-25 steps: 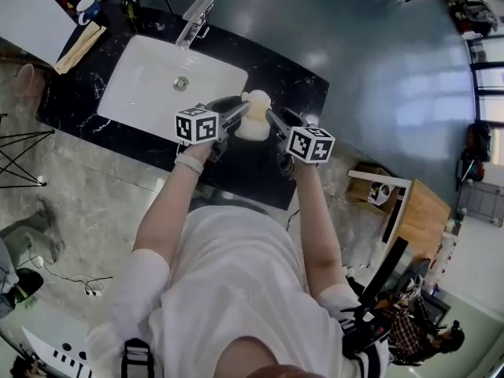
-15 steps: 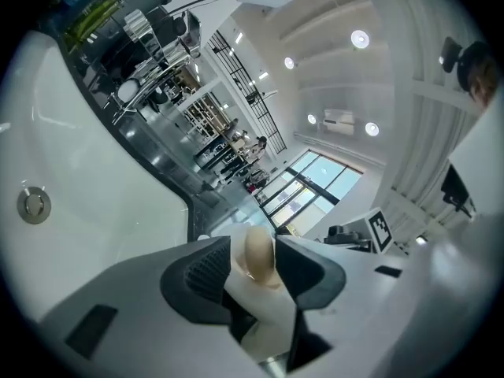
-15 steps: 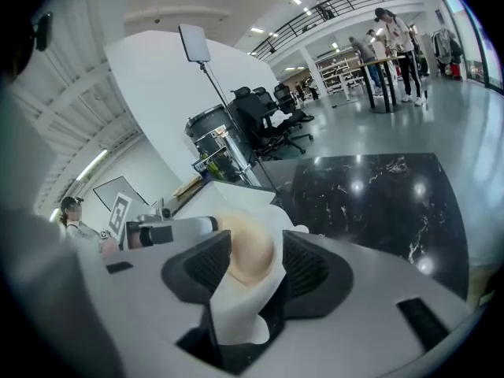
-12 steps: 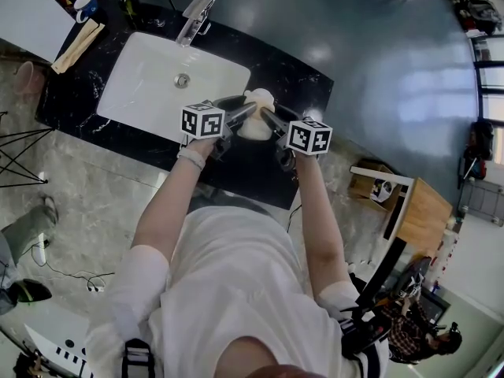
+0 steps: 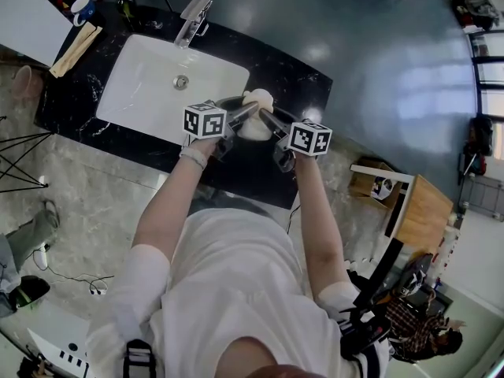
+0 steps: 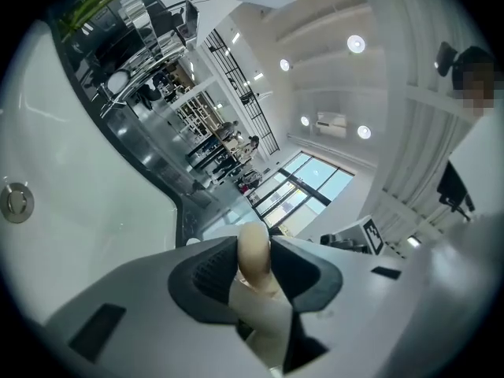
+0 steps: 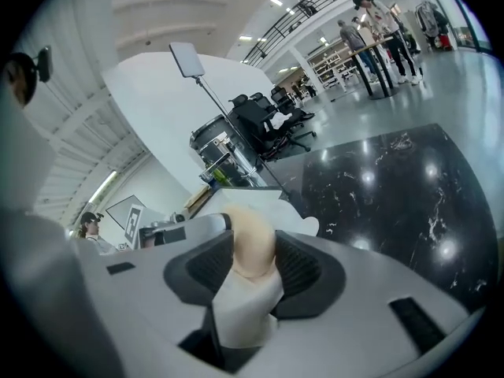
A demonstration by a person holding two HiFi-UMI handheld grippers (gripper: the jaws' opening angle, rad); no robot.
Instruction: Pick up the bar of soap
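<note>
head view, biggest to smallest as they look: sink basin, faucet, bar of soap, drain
1. sink basin
2. faucet and bar of soap: they look about alike, so I won't rank them
3. drain

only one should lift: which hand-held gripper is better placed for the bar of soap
Probably right: the right hand-held gripper clamps the bar of soap between its pads, while the jaws of the left hand-held gripper are closing on it.

— From the head we're looking steeply down over the sink (image 5: 150,93)
— We're riding the left gripper (image 5: 251,109) and right gripper (image 5: 263,116), peering close along their jaws; all three are sharing the soap (image 5: 257,98)
</note>
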